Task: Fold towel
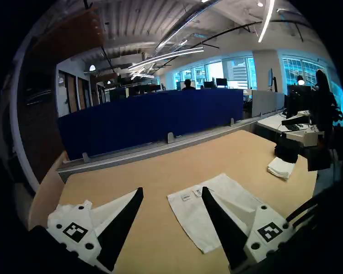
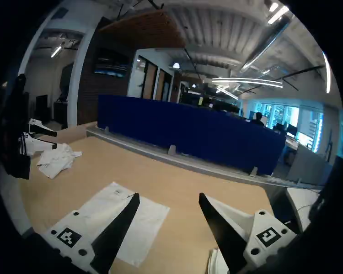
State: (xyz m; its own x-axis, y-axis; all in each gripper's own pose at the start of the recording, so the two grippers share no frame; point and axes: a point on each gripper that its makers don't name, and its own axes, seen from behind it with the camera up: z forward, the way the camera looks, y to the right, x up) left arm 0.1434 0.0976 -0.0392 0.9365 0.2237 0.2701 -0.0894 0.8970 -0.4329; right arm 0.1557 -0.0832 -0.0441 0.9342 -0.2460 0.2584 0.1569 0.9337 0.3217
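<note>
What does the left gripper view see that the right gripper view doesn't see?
The left gripper view has a small folded white cloth lying at the far right of the table. The right gripper view instead has a crumpled white cloth at the table's left end. Both views have the flat white towel spread on the light wooden table, with the long blue divider wall behind it. In each view you also see that camera's own black fingers: the left gripper and the right gripper are both open above the towel.
</note>
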